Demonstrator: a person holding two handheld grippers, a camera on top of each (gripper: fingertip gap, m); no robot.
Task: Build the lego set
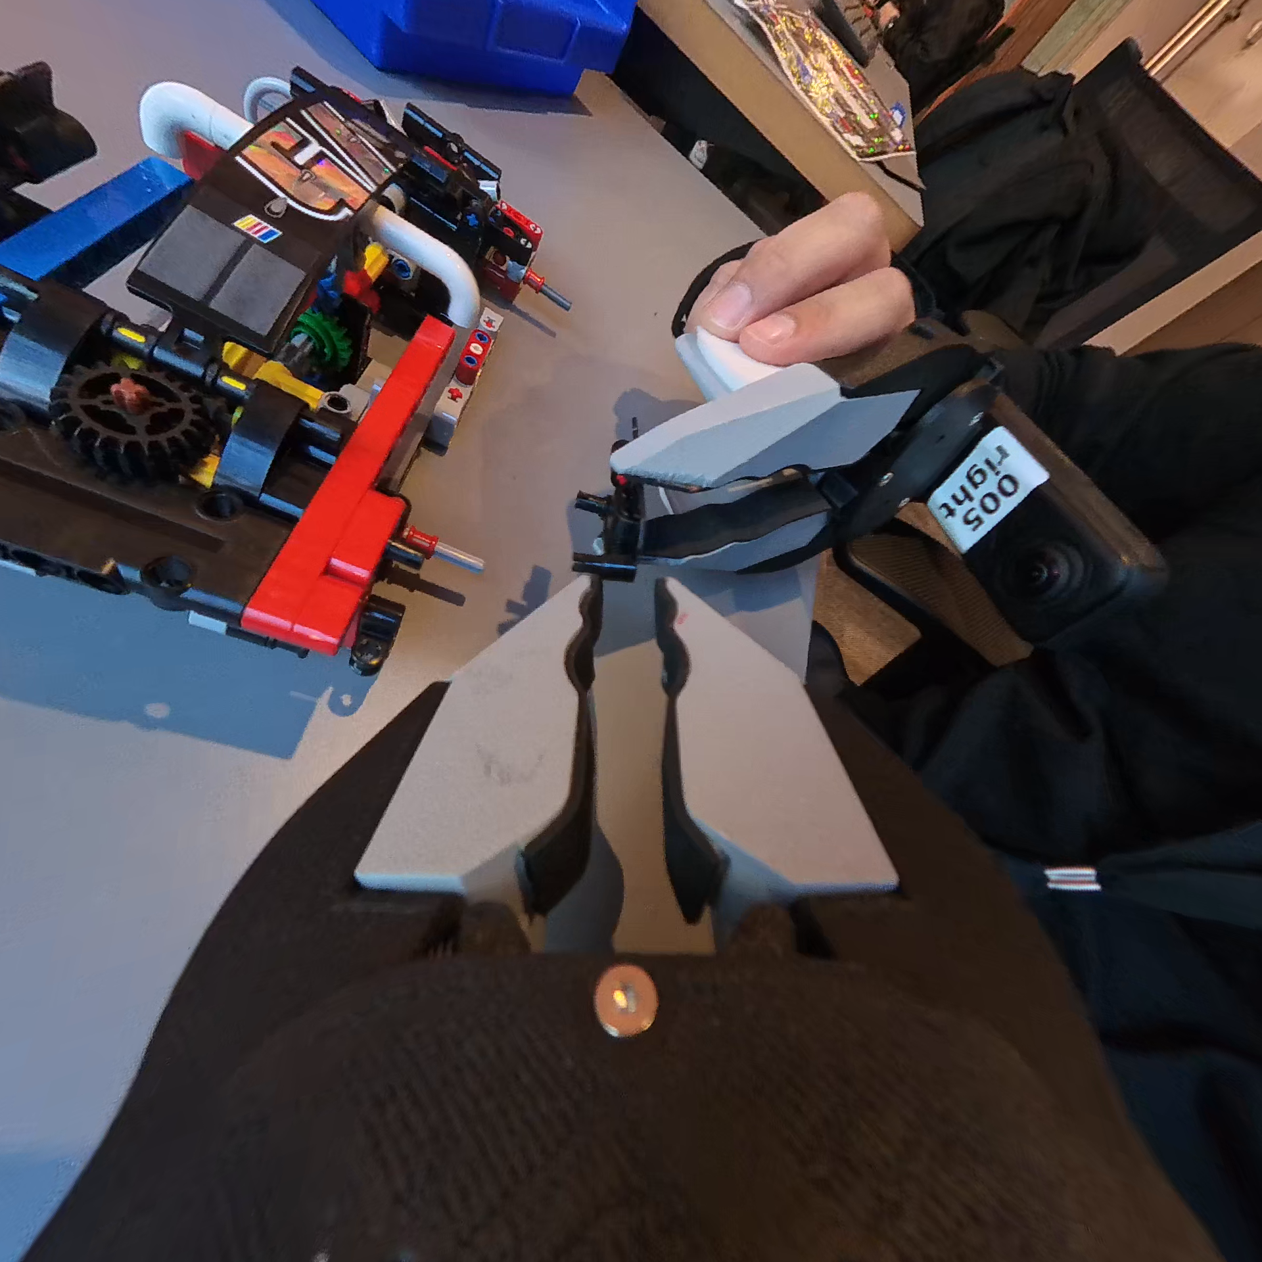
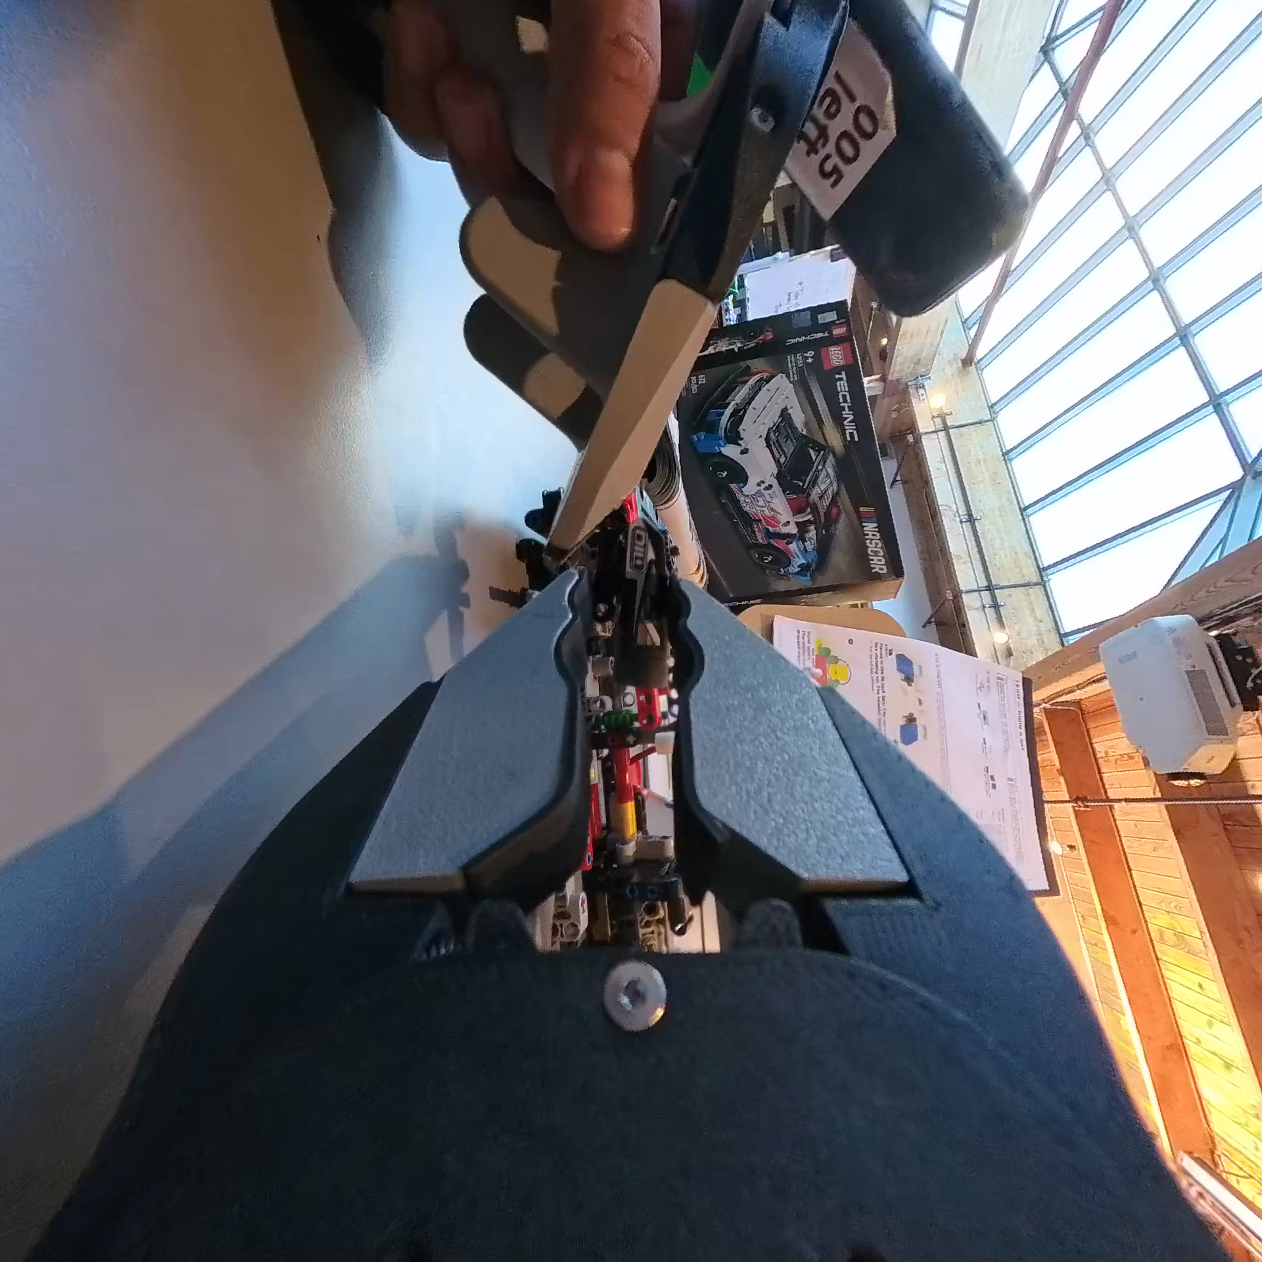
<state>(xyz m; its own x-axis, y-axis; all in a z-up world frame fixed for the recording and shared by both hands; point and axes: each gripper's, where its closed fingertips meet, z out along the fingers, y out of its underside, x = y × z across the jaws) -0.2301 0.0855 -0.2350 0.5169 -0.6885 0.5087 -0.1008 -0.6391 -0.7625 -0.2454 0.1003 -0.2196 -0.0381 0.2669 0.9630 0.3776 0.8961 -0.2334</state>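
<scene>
A partly built Lego car (image 1: 239, 382), black with red side beams, white tubes and gears, lies on the grey table (image 1: 136, 853) at the left. My right gripper (image 1: 618, 526) comes in from the right and is shut on a small black Lego piece (image 1: 618, 529) with pins sticking out, held just above the table. My left gripper (image 1: 628, 584) is open and empty, its tips right beneath that piece. In the right wrist view the black piece (image 2: 638, 587) sits between my right gripper's tips (image 2: 628, 587), and the left gripper (image 2: 567, 536) touches it from above.
A blue bin (image 1: 492, 34) stands at the table's far edge and a blue beam (image 1: 89, 225) lies left of the car. The set's box (image 2: 785, 451) and an instruction sheet (image 2: 942, 737) stand beyond the car. The table edge (image 1: 812, 649) is close on the right. The tips of both grippers are at nearly the same place.
</scene>
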